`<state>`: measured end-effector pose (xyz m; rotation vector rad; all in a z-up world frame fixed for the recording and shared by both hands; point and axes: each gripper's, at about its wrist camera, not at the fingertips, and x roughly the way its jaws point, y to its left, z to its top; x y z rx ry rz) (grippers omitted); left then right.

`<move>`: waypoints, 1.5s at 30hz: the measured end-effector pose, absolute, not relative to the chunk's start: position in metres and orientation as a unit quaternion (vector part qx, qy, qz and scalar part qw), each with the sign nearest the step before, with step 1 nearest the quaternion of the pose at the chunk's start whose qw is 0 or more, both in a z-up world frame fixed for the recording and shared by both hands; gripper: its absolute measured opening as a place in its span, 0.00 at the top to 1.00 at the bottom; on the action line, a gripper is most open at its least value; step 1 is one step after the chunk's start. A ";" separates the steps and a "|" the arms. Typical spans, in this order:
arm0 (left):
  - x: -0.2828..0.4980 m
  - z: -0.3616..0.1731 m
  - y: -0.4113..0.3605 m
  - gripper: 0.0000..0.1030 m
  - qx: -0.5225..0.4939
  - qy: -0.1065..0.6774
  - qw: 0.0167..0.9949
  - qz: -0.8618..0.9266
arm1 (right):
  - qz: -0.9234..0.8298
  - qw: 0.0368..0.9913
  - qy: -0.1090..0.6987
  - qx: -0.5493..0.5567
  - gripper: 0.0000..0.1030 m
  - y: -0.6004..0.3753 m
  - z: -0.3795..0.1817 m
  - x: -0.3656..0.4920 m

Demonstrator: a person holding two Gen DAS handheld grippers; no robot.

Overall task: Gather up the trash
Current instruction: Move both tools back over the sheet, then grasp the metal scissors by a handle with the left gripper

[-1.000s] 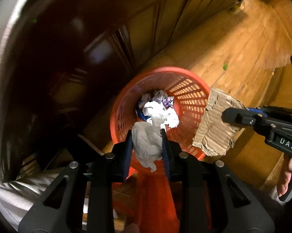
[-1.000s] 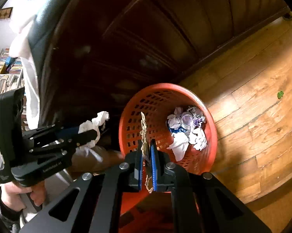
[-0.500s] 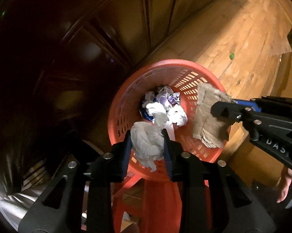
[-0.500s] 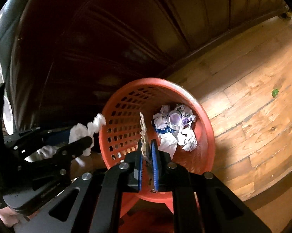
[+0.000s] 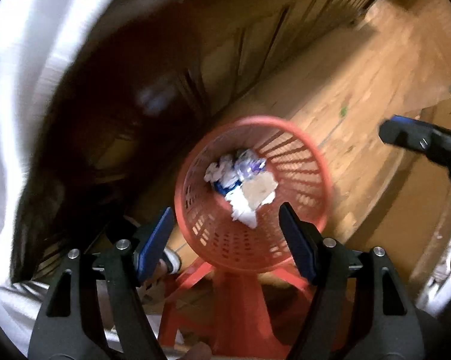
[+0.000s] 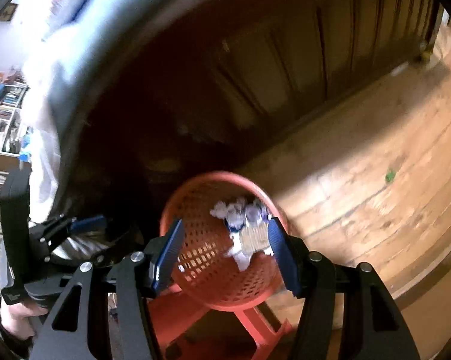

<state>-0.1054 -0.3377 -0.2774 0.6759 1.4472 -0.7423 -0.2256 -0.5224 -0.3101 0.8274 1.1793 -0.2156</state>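
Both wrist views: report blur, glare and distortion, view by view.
Left wrist view: motion blur smears the red plastic mesh basket and wooden plank floor; the open left gripper stays sharp; blown-out white glare along the left edge. Right wrist view: similar blur on the basket and floor; the open right gripper is crisp; fisheye bends the dark wooden cabinet.

Right gripper (image 6: pixel 225 255) spread wide and empty above red basket (image 6: pixel 195 258), framing cardboard (image 6: pixel 255 238) and crumpled tissues (image 6: pixel 234 213) inside; left gripper (image 6: pixel 87 225) low at left, plank floor (image 6: pixel 375 195) at right.
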 end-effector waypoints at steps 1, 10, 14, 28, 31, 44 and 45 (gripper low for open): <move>-0.105 -0.266 -0.334 0.25 0.289 0.629 0.641 -0.332 | -0.097 0.754 0.532 0.373 0.43 -0.526 -0.296 -0.225; -0.051 -0.127 -0.232 0.17 0.185 0.546 0.759 -0.301 | -0.032 0.799 0.497 0.336 0.43 -0.507 -0.214 -0.184; -0.007 -0.099 -0.160 0.14 0.168 0.510 0.814 -0.222 | 0.009 0.803 0.501 0.322 0.43 -0.474 -0.199 -0.148; 0.071 -0.139 -0.066 0.14 0.232 0.484 0.798 -0.273 | 0.102 0.782 0.524 0.321 0.43 -0.388 -0.219 -0.085; 0.088 -0.152 -0.072 0.14 0.206 0.499 0.791 -0.288 | 0.100 0.780 0.524 0.327 0.43 -0.385 -0.228 -0.085; 0.109 -0.185 -0.076 0.26 0.156 0.550 0.762 -0.305 | 0.099 0.778 0.517 0.343 0.42 -0.393 -0.234 -0.077; 0.111 -0.186 -0.075 0.41 0.155 0.555 0.758 -0.306 | 0.102 0.779 0.515 0.342 0.42 -0.391 -0.232 -0.075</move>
